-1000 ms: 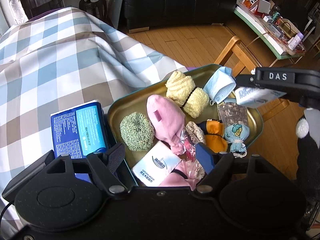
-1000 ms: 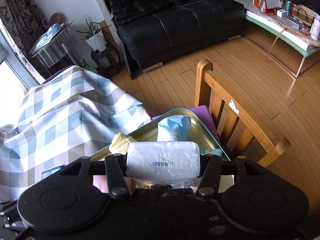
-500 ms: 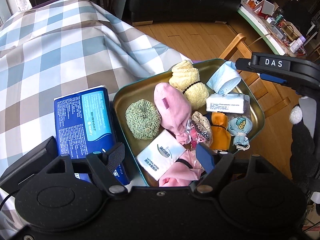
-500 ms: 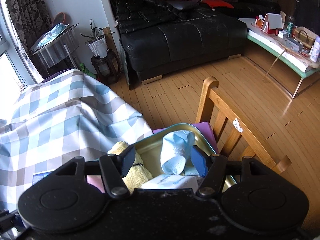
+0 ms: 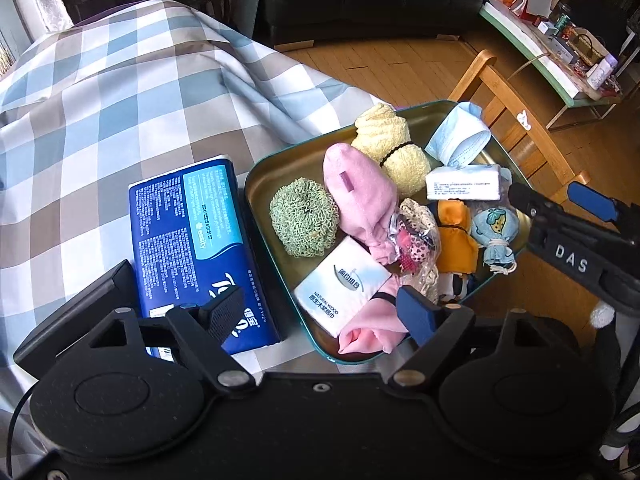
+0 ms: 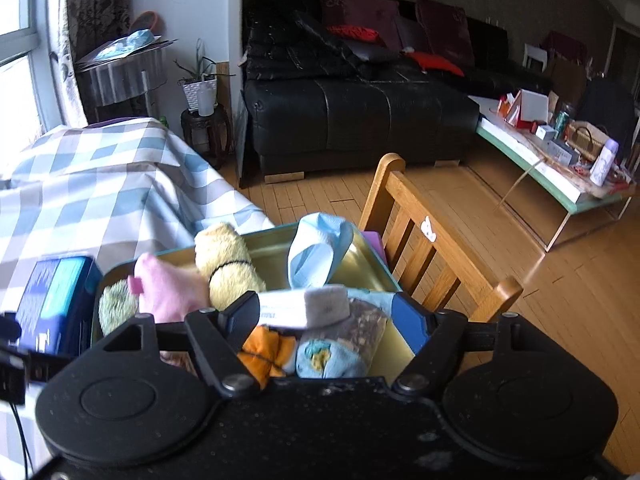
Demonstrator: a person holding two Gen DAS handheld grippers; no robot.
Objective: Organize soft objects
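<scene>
A gold tray with a teal rim [image 5: 276, 172] holds a green scrubber [image 5: 302, 218], a pink sock [image 5: 358, 196], a yellow towel roll [image 5: 390, 148], a blue face mask [image 5: 458, 136], a white tissue pack [image 5: 342, 284] and a small tissue pack [image 5: 464, 183]. My left gripper [image 5: 320, 314] hovers over the tray's near edge, its jaws opening and nothing between them. My right gripper [image 6: 326, 316] is at the tray's right side, jaws opening. The small tissue pack [image 6: 308, 308] lies in the tray just beyond its fingers, free of the pads.
A large blue tissue package [image 5: 196, 240] lies on the checked tablecloth [image 5: 120, 100] left of the tray. A wooden chair [image 6: 432, 248] stands right behind the tray. Farther off are a black sofa [image 6: 360, 120] and a cluttered low table [image 6: 560, 168].
The right gripper, which was shut on the small tissue pack, has opened and left it in the tray, then drawn back to the right. The left gripper's jaws have widened.
</scene>
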